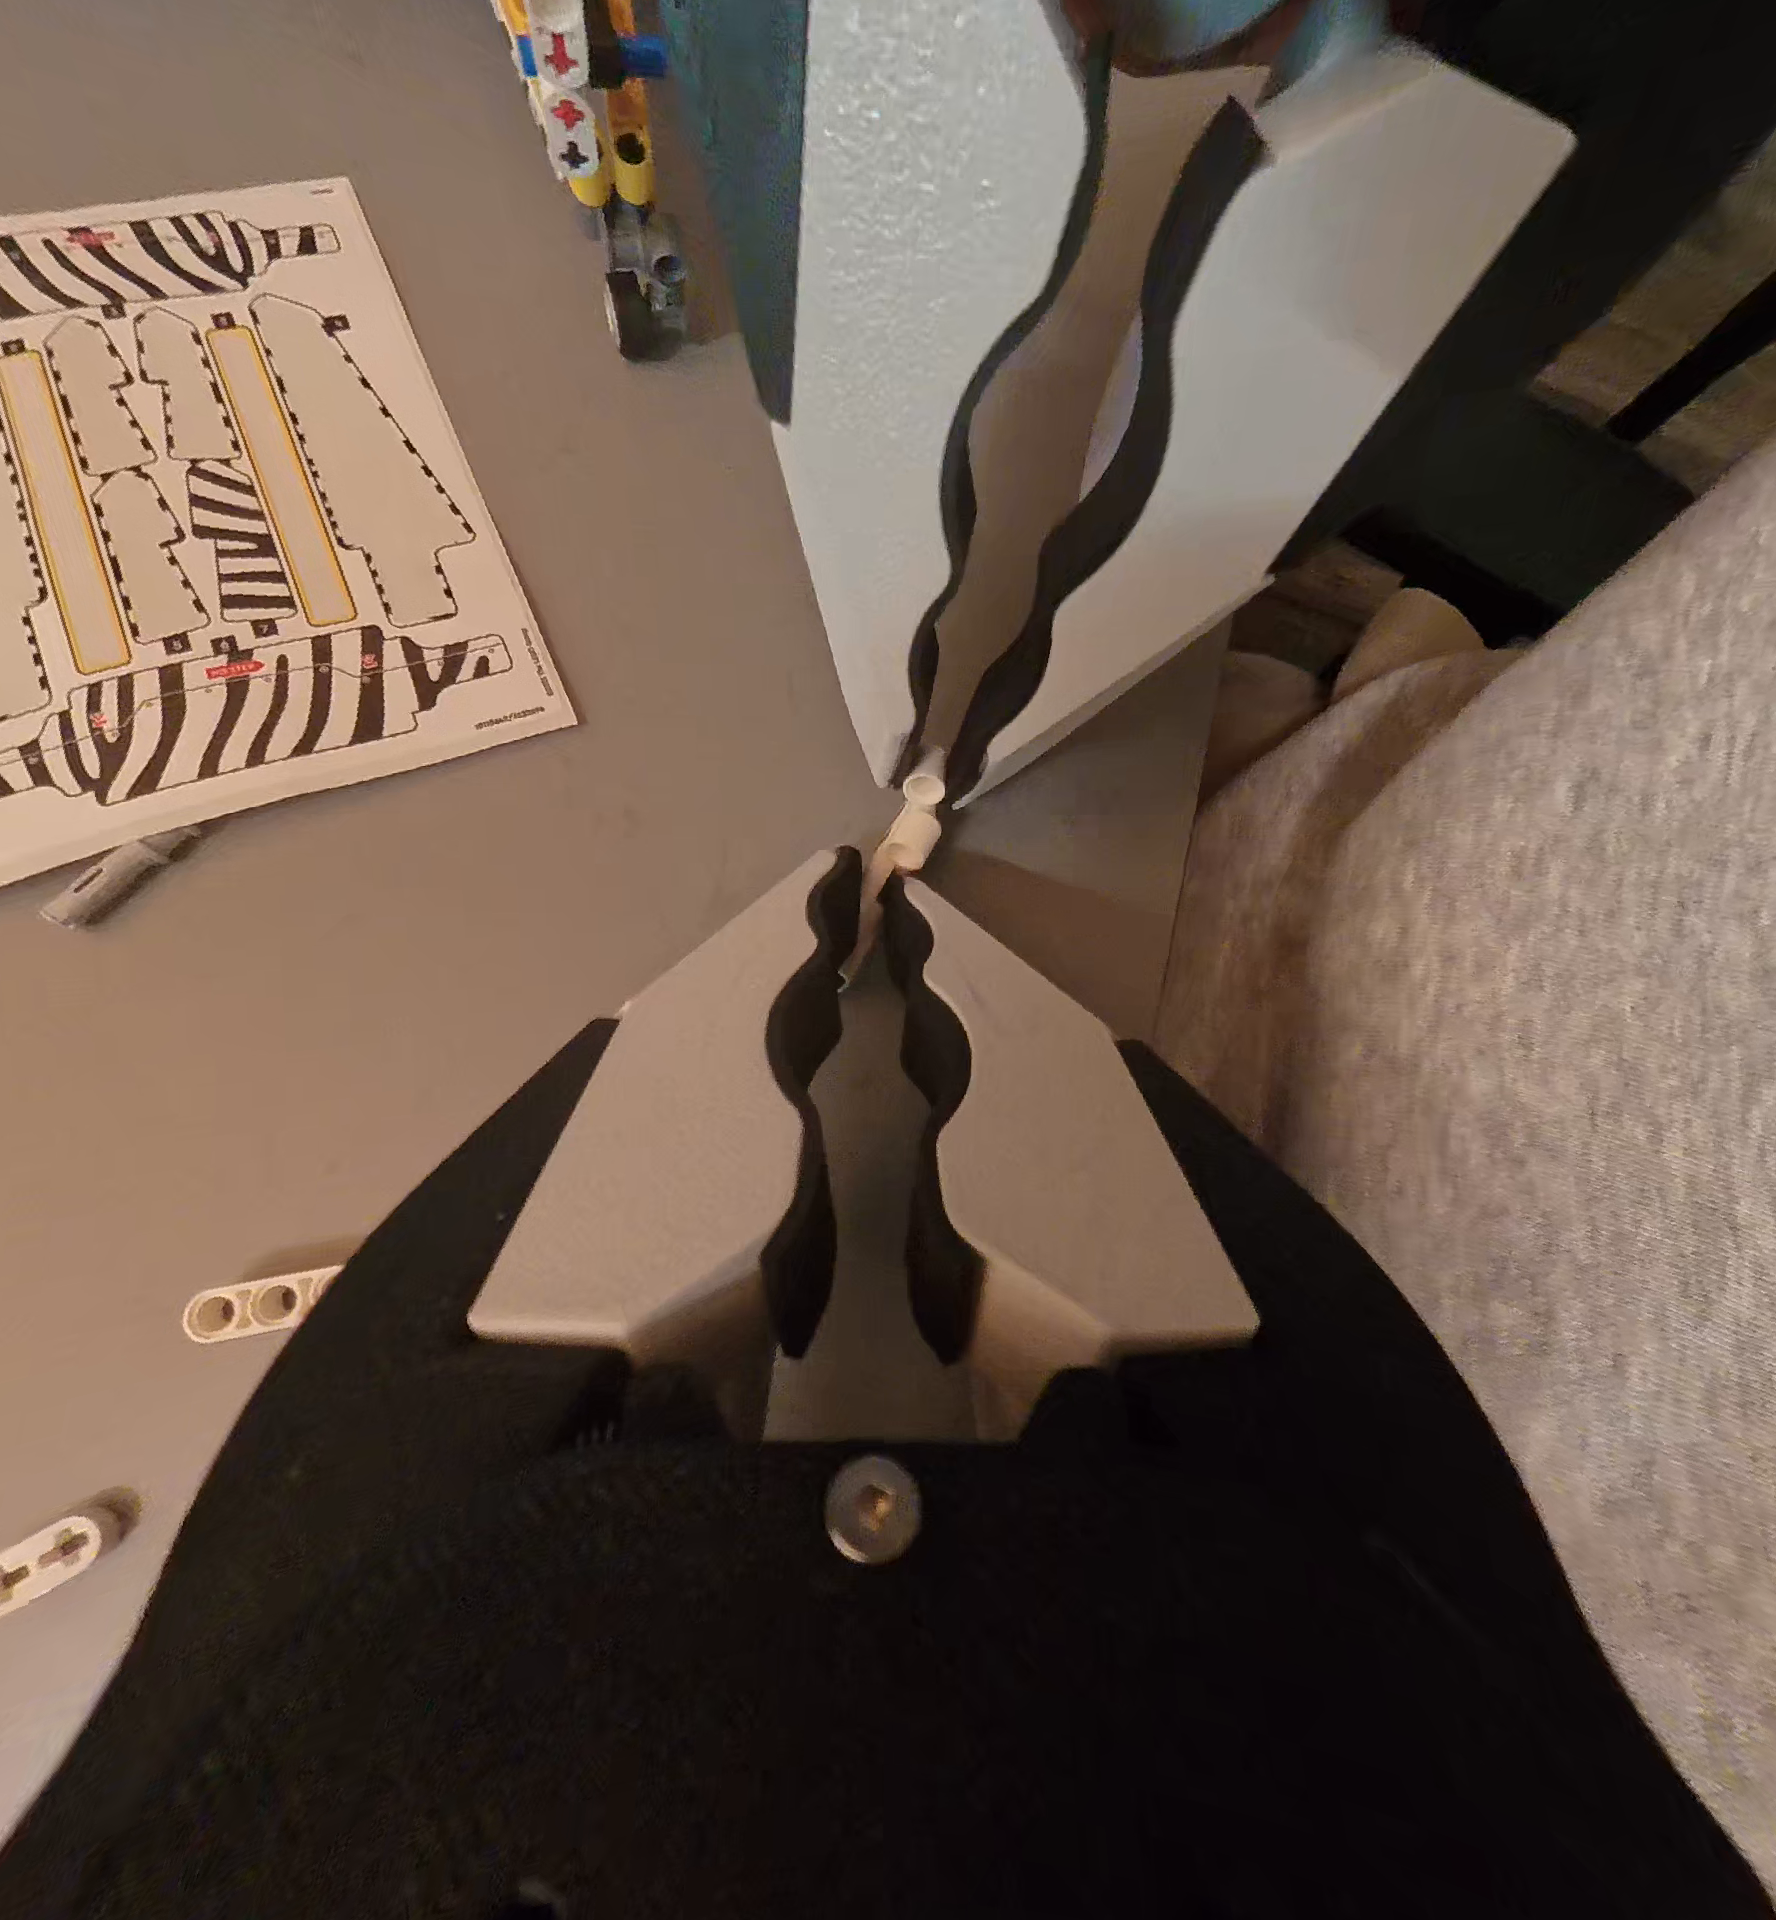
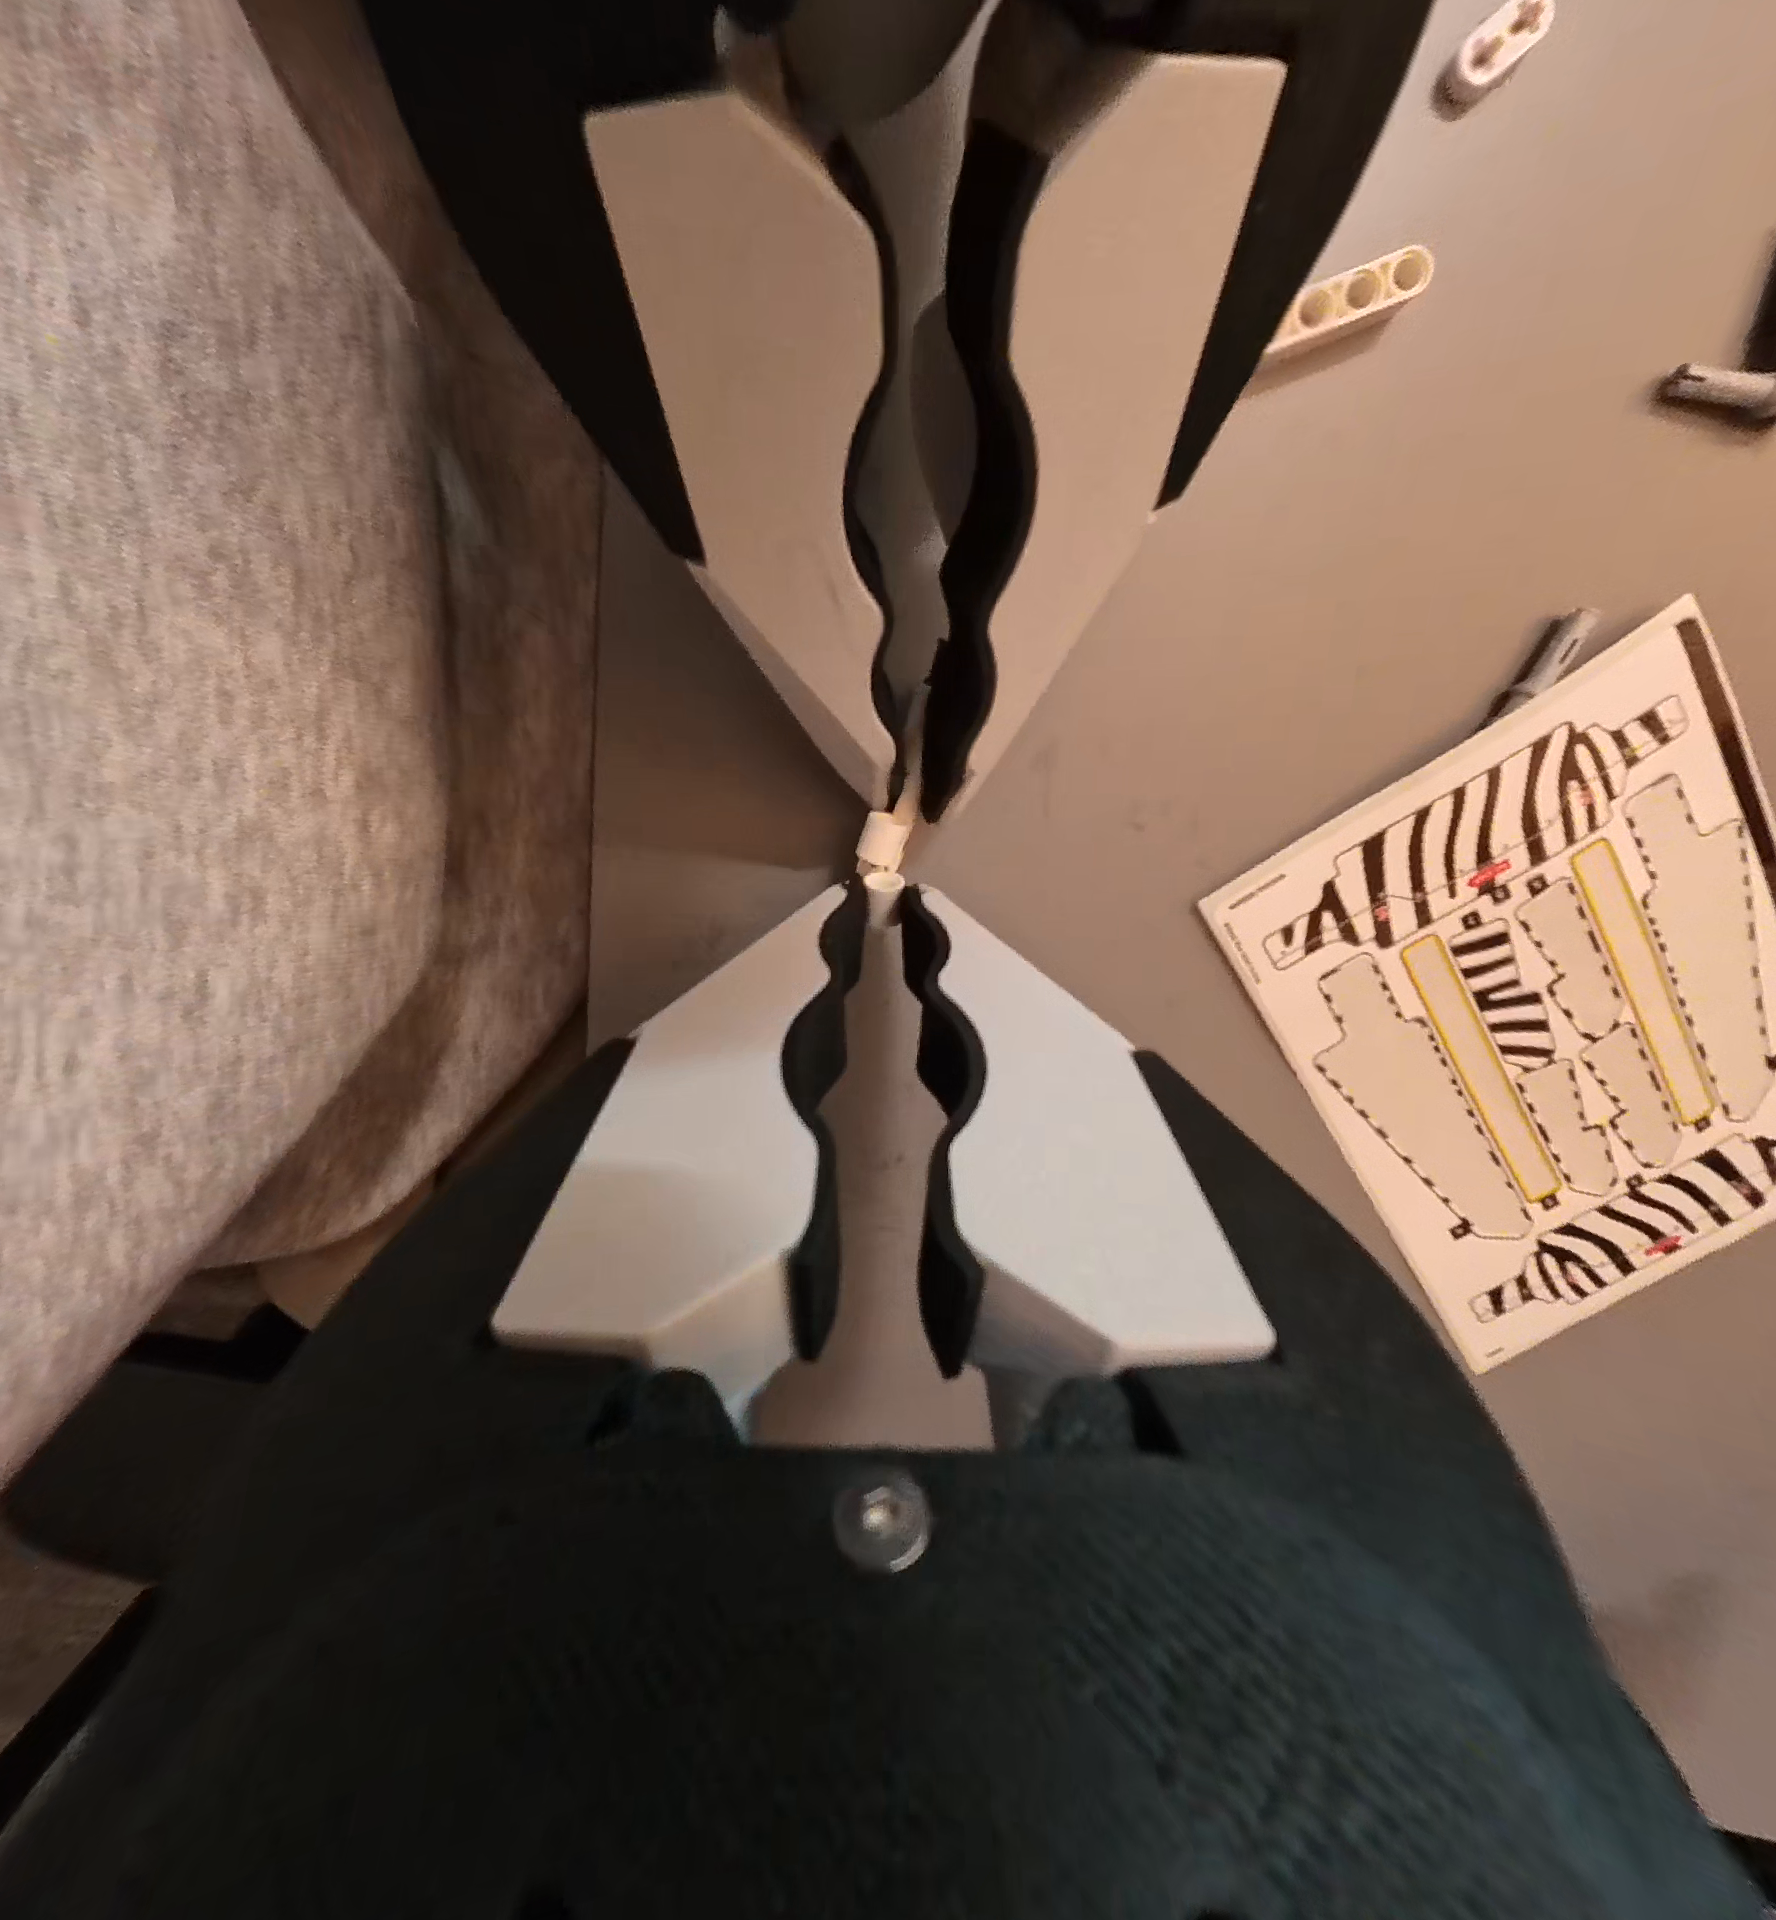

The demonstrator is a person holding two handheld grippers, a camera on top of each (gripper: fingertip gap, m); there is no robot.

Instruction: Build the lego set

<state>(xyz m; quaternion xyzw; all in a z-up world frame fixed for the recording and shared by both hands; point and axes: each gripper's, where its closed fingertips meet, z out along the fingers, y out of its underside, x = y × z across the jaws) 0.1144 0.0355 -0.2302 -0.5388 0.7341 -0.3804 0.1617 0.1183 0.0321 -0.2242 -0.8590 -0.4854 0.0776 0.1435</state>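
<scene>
The left gripper point(image 1: 871, 868) pinches a small white peg point(image 1: 908, 831) at its fingertips. The right gripper point(image 2: 882, 902) faces it tip to tip and squeezes a little white tube point(image 2: 884, 889), just beside that peg. Off beside the fingers, a zebra sticker sheet point(image 1: 188, 520) lies on the grey table point(image 1: 603, 644).

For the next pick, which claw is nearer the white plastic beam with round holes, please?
Left. The white holed beam lies beside the left claw; the right claw sits farther, beyond the left's tips.
</scene>
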